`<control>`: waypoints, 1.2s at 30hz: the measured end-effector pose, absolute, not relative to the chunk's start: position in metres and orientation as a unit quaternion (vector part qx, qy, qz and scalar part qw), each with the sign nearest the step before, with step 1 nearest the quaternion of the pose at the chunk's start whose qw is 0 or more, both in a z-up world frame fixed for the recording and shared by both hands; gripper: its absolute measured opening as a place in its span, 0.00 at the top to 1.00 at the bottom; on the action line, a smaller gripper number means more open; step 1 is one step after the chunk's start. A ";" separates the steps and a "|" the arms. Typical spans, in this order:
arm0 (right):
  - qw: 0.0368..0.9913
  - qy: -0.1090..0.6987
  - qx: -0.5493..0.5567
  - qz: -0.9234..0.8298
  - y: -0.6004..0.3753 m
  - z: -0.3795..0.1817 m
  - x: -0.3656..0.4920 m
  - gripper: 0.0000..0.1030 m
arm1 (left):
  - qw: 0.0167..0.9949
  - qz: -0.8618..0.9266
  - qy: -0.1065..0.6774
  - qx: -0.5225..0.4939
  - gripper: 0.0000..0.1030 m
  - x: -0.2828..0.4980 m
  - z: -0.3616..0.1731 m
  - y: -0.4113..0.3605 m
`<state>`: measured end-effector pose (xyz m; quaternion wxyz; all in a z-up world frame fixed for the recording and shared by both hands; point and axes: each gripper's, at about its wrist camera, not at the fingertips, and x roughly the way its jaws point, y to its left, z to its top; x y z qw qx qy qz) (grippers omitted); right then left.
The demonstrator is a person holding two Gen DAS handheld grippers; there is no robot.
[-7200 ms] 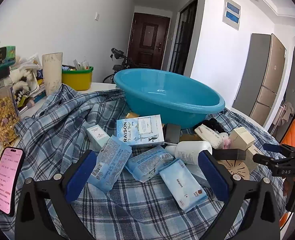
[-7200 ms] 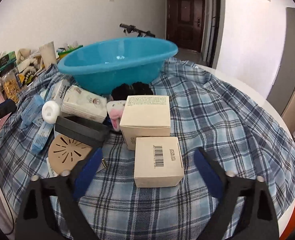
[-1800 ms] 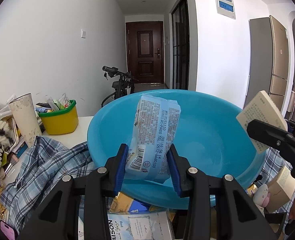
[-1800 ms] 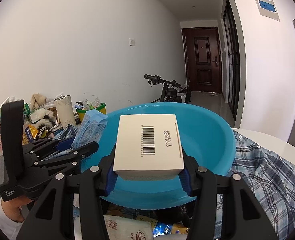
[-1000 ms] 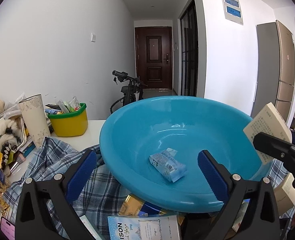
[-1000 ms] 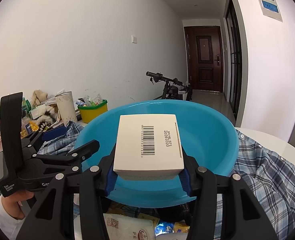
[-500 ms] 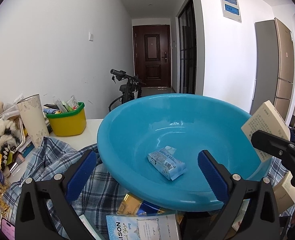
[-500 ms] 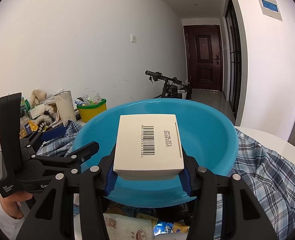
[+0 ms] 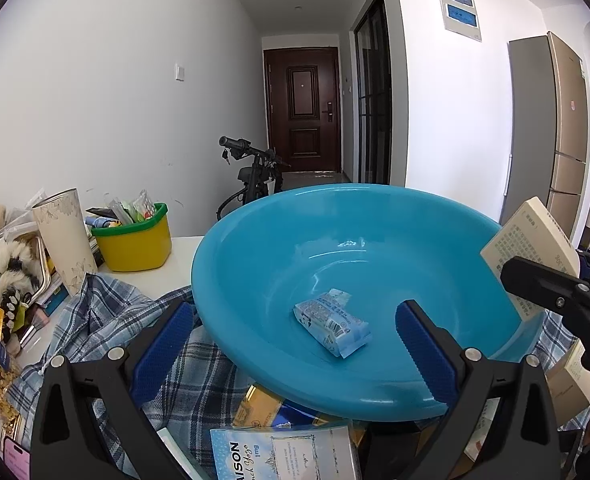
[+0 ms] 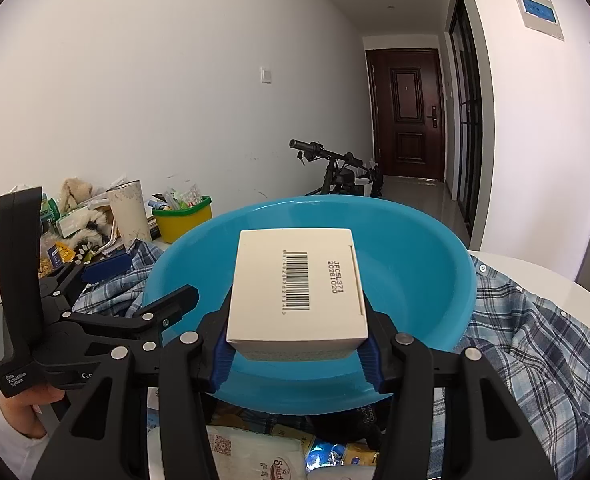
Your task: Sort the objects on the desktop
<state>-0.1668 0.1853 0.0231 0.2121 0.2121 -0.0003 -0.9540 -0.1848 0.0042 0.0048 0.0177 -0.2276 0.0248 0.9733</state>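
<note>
The blue basin (image 9: 375,240) is the biggest thing here, filling the middle of both views and resting on a checked cloth (image 9: 107,320) spread over the table. It looks like thin moulded plastic, light for its size and smooth inside, so whatever is let go over it should slide toward the bottom.

Next in size is the cream box (image 10: 297,292), held above the near rim of the basin, at about 6 o'clock of the bowl in the right wrist view. The right gripper (image 10: 295,354) pinches it by its two side walls, blue pads flat against the card, barcode face up. It reads as a stiff, light carton with smooth sides: the hold on opposite flat faces is the sound one, and too hard a squeeze would likely dent the walls. A low release would spare its corners.

The left gripper (image 9: 295,348) stands spread wide with nothing between its pads, just short of the basin's near rim.

Smallest is the pale blue packet (image 9: 331,322), lying inside the basin near its floor, toward 5 o'clock from the centre. It looks soft, crinkly and slippery, best taken across its narrow middle.

More packets and a printed box lie under the basin's near edge, not yet sorted.
</note>
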 end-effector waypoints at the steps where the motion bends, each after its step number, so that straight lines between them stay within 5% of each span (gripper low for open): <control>1: 0.212 -0.001 0.212 -0.954 0.186 0.023 -0.167 0.51 | 0.018 0.973 0.025 -0.228 0.00 -0.185 0.005 0.004; 36: 0.210 -0.002 0.218 -0.953 0.185 0.021 -0.169 0.51 | 0.019 0.973 0.023 -0.231 0.00 -0.184 0.005 0.004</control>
